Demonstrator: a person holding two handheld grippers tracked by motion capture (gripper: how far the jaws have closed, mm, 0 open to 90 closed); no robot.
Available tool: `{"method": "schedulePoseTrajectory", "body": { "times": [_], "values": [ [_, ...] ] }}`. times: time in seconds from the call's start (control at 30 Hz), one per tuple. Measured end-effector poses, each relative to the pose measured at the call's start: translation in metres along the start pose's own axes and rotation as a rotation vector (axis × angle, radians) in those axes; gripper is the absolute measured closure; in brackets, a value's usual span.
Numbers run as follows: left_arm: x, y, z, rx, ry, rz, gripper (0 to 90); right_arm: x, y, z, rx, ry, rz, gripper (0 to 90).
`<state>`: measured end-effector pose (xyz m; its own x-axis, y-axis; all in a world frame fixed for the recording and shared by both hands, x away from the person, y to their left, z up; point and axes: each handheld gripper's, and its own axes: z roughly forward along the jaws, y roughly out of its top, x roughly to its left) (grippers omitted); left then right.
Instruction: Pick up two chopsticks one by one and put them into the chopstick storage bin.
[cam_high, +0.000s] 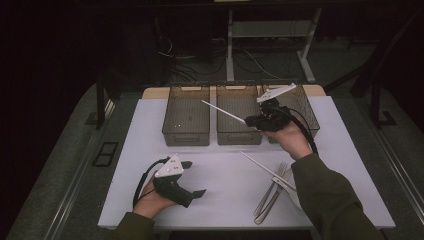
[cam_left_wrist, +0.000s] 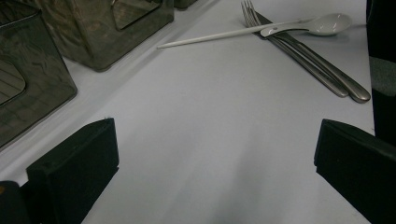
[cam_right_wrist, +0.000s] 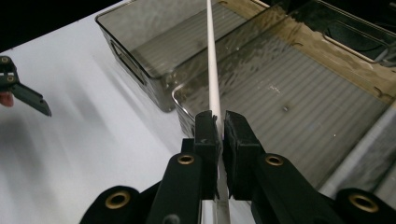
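My right gripper (cam_high: 247, 120) is shut on a white chopstick (cam_high: 222, 110) and holds it in the air over the middle one of three smoky plastic bins (cam_high: 239, 137). In the right gripper view the chopstick (cam_right_wrist: 212, 70) runs straight out from between the closed pads of the right gripper (cam_right_wrist: 221, 123), across the bins' ribbed floors. A second white chopstick (cam_high: 260, 165) lies on the white table (cam_high: 225, 185) beside two forks (cam_high: 270, 192). My left gripper (cam_high: 195, 178) rests on the table at front left, open with nothing between its fingers. Ahead of the left gripper (cam_left_wrist: 215, 135) lies bare tabletop.
The left bin (cam_high: 186, 137) and right bin (cam_high: 307, 107) stand in a row with the middle one at the table's far edge. In the left gripper view a white spoon (cam_left_wrist: 327, 23) lies across the forks (cam_left_wrist: 317, 65) and touches the loose chopstick (cam_left_wrist: 210, 37).
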<state>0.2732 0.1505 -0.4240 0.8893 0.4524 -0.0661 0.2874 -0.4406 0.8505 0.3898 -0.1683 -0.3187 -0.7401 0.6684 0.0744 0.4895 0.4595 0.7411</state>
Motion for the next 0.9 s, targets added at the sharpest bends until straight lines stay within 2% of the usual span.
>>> {"method": "schedulePoseTrajectory", "body": {
  "times": [0.3, 0.43, 0.6, 0.9],
  "values": [
    [-0.001, 0.000, 0.000, -0.010, -0.004, -0.006, 0.0, 0.013, 0.024, 0.024, 0.026, -0.004, -0.019, 84.3],
    [-0.001, 0.000, 0.000, -0.013, -0.005, -0.005, 0.0, 0.017, 0.033, 0.035, 0.038, -0.006, -0.013, 84.3],
    [0.000, 0.001, 0.000, -0.018, -0.004, -0.001, 0.0, 0.024, 0.044, 0.055, 0.060, -0.009, -0.015, 84.3],
    [0.000, 0.000, 0.000, -0.009, -0.007, 0.009, 0.0, 0.026, 0.058, 0.089, 0.098, -0.028, -0.004, 84.3]
  ]
}}
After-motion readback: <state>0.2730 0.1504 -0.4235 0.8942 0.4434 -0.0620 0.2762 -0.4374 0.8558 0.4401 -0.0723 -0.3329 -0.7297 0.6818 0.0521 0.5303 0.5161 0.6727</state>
